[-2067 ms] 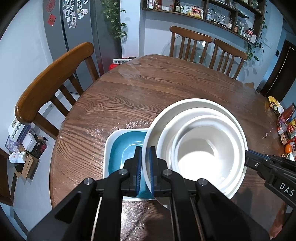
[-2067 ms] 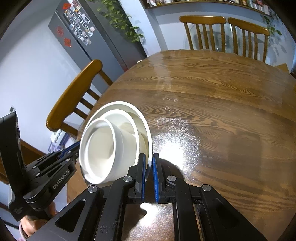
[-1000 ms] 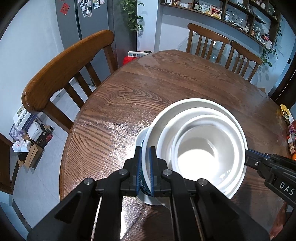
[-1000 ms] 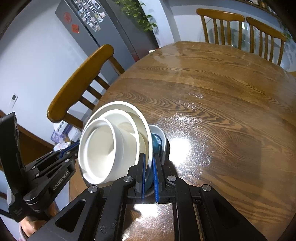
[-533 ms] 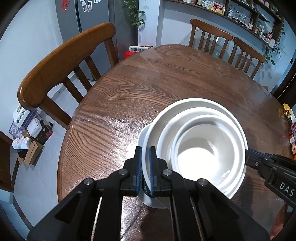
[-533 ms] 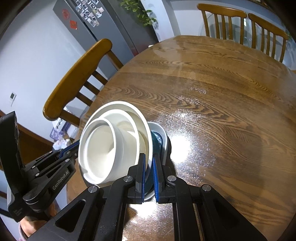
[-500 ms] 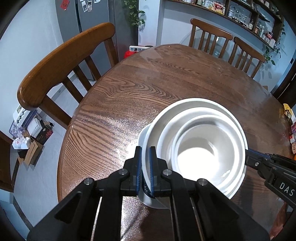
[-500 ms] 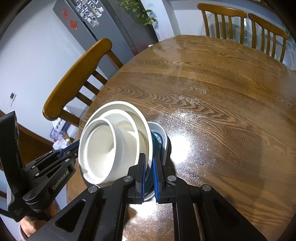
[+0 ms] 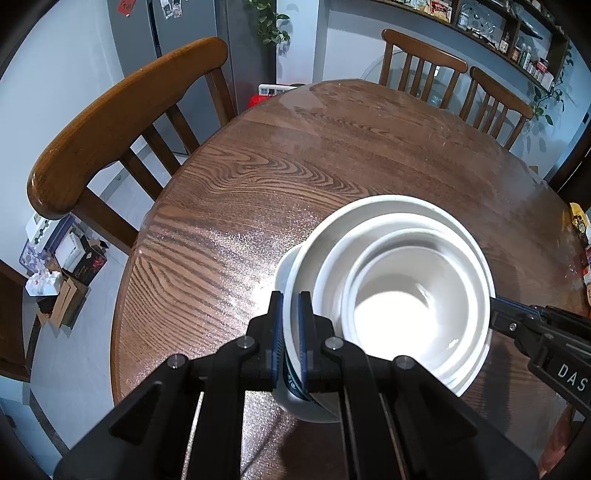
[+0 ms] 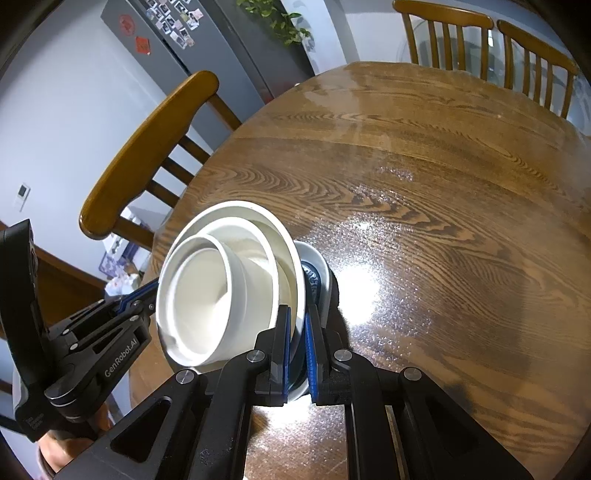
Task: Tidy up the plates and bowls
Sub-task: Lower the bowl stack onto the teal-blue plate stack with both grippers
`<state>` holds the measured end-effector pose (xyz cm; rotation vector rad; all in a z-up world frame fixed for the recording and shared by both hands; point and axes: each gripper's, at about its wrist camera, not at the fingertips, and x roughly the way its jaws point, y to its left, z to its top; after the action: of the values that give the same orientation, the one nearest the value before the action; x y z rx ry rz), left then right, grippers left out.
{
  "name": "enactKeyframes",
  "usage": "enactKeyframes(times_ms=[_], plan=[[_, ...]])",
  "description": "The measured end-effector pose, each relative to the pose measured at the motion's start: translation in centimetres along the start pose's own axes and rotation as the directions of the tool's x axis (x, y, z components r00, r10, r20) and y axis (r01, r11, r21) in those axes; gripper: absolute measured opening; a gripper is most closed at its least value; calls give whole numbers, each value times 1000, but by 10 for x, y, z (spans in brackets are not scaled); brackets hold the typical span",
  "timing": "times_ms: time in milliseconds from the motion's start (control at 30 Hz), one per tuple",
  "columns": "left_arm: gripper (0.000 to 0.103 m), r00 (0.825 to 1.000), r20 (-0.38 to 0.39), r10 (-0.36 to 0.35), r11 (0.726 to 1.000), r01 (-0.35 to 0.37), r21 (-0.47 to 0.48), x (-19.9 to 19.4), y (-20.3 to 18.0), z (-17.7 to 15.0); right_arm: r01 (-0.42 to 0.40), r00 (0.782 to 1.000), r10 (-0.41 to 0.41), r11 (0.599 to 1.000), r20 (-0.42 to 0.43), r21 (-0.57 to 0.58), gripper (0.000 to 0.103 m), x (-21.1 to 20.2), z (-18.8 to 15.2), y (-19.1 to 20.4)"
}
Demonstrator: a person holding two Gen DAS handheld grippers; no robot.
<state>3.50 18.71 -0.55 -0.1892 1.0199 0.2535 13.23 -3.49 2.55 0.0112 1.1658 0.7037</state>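
Note:
A stack of nested white bowls (image 9: 402, 295) hangs between both grippers, over a white bowl with a blue patterned inside (image 9: 291, 384) that stands on the table. My left gripper (image 9: 290, 332) is shut on the near left rim of the stack's outer bowl. My right gripper (image 10: 296, 347) is shut on the opposite rim of the white stack (image 10: 221, 295). The blue-inside bowl (image 10: 314, 273) peeks out behind the stack. I cannot tell whether the stack touches it. The right gripper also shows in the left wrist view (image 9: 495, 306).
The round wooden table (image 9: 332, 155) stretches ahead. A wooden chair (image 9: 122, 110) stands at its left edge, two more chairs (image 9: 454, 77) at the far side. A fridge (image 9: 170, 33) and a shelf stand behind. Packets (image 9: 580, 229) lie at the right edge.
Both grippers carried the bowl stack away from a square blue dish to above the round blue-inside bowl, then lowered it closer. Both grips stayed shut.

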Motion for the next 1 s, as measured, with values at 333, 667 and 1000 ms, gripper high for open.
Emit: enactKeyframes(times_ms=[333, 667, 1000], plan=[[3, 1000, -11, 8, 1000, -8, 9, 4, -3, 1, -3, 1000, 3, 1000, -10, 9, 11, 4, 0, -5], [3, 1000, -22, 9, 1000, -9, 17, 8, -6, 1, -2, 1000, 3, 1000, -18, 21, 11, 6, 0, -9], [3, 1000, -24, 13, 1000, -12, 26, 12, -10, 4, 5, 1000, -4, 999, -23, 37, 11, 11, 1, -12]])
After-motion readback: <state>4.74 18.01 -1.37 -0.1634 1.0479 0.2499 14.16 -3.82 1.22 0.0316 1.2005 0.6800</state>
